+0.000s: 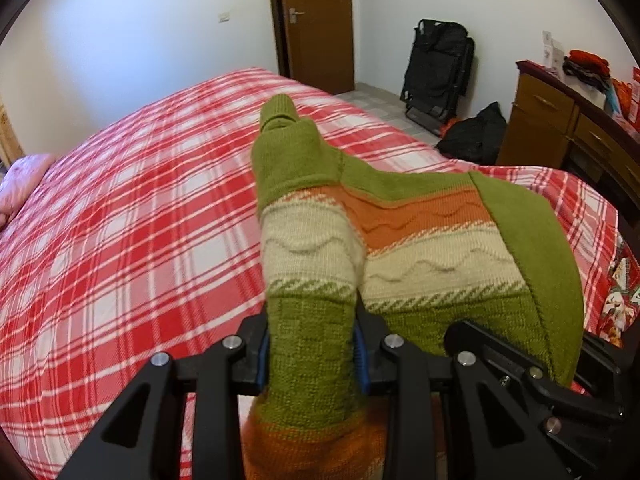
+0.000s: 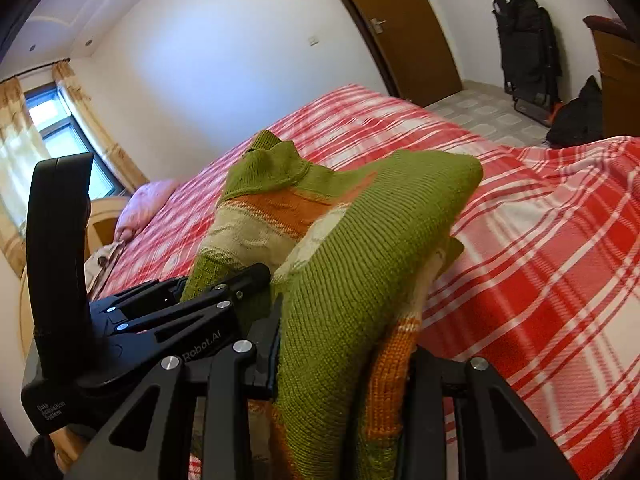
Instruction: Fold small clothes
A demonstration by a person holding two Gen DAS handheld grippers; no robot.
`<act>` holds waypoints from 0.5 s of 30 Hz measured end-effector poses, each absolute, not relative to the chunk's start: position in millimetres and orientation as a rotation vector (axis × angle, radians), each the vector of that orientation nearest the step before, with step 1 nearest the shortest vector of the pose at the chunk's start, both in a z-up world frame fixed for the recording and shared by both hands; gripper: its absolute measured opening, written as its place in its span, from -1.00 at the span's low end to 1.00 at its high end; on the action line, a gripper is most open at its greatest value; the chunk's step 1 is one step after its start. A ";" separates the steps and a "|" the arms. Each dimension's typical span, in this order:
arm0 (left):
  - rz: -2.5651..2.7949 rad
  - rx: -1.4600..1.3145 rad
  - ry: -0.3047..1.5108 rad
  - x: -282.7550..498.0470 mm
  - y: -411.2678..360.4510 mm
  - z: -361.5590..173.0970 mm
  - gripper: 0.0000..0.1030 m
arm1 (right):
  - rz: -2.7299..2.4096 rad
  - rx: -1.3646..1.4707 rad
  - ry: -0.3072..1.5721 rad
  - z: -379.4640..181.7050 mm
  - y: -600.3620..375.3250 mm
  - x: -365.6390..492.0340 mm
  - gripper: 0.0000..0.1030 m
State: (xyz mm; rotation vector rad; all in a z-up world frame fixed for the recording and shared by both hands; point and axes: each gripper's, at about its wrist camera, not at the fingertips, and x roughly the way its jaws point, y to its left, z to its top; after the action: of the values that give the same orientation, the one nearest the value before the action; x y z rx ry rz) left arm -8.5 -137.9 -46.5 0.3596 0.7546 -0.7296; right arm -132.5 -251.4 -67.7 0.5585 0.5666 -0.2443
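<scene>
A small knitted sweater in green, orange and cream bands is held up above a bed with a red and white plaid cover. My left gripper is shut on a green part of the sweater near its bottom edge. My right gripper is shut on another bunched part of the same sweater. The right gripper also shows in the left wrist view, close at the right. The left gripper also shows in the right wrist view, close at the left. A sleeve points away over the bed.
The plaid cover also shows in the right wrist view. A pink pillow lies at the bed's far left. A wooden door, black bags on the floor and a wooden dresser with piled clothes stand beyond the bed.
</scene>
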 end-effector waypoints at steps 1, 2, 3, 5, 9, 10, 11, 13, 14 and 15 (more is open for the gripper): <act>-0.738 0.361 0.752 -8.8 -142.1 -45.1 -0.35 | -0.252 0.560 0.561 -66.7 -253.9 -133.8 -0.33; -0.746 0.363 0.750 -8.7 -146.6 -43.6 -0.35 | -0.262 0.561 0.554 -65.6 -256.9 -134.8 -0.33; -0.751 0.364 0.750 -8.4 -150.0 -42.4 -0.35 | -0.268 0.561 0.548 -64.6 -259.3 -135.3 -0.33; -0.762 0.368 0.744 -8.2 -158.0 -38.8 -0.35 | -0.284 0.564 0.535 -62.3 -265.5 -136.9 -0.33; -0.779 0.374 0.722 -5.7 -172.4 -33.3 -0.35 | -0.304 0.567 0.510 -56.1 -275.5 -134.5 -0.33; -0.784 0.372 0.719 -4.2 -176.3 -32.5 -0.35 | -0.307 0.567 0.506 -55.5 -278.3 -132.8 -0.33; -0.788 0.371 0.717 -2.3 -180.3 -32.0 -0.35 | -0.312 0.565 0.499 -54.5 -280.8 -130.9 -0.33; -0.786 0.372 0.714 1.4 -186.8 -30.4 -0.35 | -0.318 0.574 0.490 -53.7 -285.8 -126.6 -0.33; -0.786 0.372 0.714 3.6 -189.9 -29.2 -0.35 | -0.318 0.580 0.486 -53.1 -288.5 -126.3 -0.33; -0.786 0.373 0.712 5.8 -192.3 -28.1 -0.35 | -0.319 0.584 0.482 -52.6 -291.0 -125.4 -0.33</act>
State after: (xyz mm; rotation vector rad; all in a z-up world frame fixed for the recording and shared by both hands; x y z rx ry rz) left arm 5.8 -192.3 -28.1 0.3728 0.7120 -0.7856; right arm -125.4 -291.0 -52.6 0.5844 0.4821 -0.3187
